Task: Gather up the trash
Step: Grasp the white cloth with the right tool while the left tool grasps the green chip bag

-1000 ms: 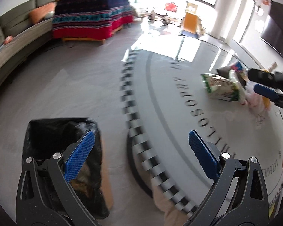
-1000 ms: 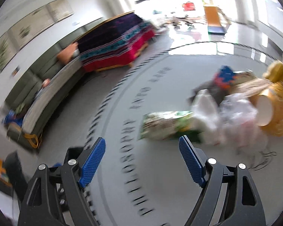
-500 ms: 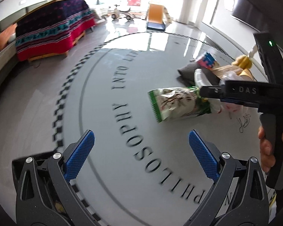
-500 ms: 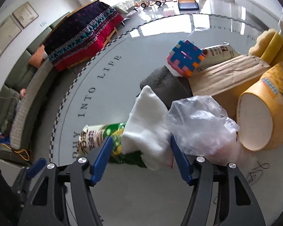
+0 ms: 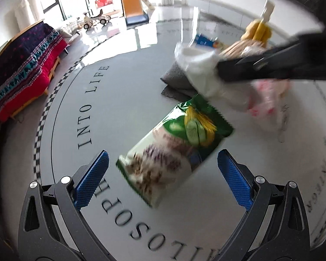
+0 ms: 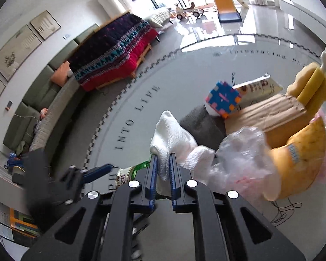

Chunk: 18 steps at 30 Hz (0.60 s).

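Because its jaws have just been closing, the right gripper [image 6: 162,169] now pinches a fold of the white cloth [image 6: 173,137] between its blue pads, narrow, with the cloth bunched up between them, a grip that looks meant to lift it off the pile. The left gripper [image 5: 163,169] stands wide with nothing between its pads, lined up over the snack bag [image 5: 176,150], which lies flat on the round table [image 5: 119,100] just ahead of it, probably the next piece to take.

Beyond the cloth lie a grey rag [image 6: 202,124], a clear plastic bag [image 6: 241,152], a yellow cup [image 6: 302,156] on its side, a cardboard piece [image 6: 269,113], a foam cube [image 6: 223,99] and a yellow sponge brush [image 6: 313,84], all heaped together and touching.

In the left view the right gripper's body is a dark blur across the pile, hiding much of it. No trash bin shows in either view. The snack bag's print is smeared and unreadable.
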{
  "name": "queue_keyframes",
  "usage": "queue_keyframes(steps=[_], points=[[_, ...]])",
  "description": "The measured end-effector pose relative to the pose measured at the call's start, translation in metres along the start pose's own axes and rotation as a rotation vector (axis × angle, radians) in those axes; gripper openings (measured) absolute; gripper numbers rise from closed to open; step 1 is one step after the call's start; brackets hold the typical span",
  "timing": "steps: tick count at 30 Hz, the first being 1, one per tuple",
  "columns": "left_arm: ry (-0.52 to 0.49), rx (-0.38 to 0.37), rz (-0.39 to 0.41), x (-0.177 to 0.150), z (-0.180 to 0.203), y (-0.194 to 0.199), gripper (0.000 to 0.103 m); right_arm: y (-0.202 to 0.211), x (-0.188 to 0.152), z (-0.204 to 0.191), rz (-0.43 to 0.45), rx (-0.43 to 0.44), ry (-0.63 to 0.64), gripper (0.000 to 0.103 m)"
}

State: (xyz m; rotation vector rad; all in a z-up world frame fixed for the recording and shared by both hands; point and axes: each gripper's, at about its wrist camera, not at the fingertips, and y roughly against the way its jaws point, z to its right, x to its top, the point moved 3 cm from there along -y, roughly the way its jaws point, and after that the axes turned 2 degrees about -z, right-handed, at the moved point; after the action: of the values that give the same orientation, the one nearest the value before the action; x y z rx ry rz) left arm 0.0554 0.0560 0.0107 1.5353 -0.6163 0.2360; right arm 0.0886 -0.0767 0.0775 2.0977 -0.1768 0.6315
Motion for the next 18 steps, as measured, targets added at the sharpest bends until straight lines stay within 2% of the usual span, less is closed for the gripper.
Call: queue_keyframes(steps=[5, 7, 9, 11, 14, 18], points=[[-0.020, -0.043, 0.013, 0.008, 0.005, -0.013, 0.097, 0.004, -0.002, 0.003, 0.013, 0.000, -0.001, 0.012], [-0.021, -0.052, 0.032, 0.011, 0.005, -0.016, 0.082, 0.005, -0.003, 0.005, 0.018, 0.000, -0.009, 0.012], [-0.018, -0.044, 0.035, 0.014, 0.006, -0.020, 0.075, 0.007, -0.005, 0.006, 0.020, 0.000, -0.014, 0.012], [-0.002, -0.033, 0.040, 0.011, 0.003, -0.017, 0.071, 0.011, -0.006, 0.005, 0.026, -0.002, -0.010, 0.012], [0.070, -0.068, 0.048, 0.004, -0.006, -0.007, 0.065, 0.018, -0.006, 0.005, 0.033, -0.003, -0.002, 0.012], [0.116, -0.058, 0.056, -0.004, -0.010, 0.006, 0.064, 0.026, -0.010, -0.005, 0.043, 0.006, 0.009, 0.012]])
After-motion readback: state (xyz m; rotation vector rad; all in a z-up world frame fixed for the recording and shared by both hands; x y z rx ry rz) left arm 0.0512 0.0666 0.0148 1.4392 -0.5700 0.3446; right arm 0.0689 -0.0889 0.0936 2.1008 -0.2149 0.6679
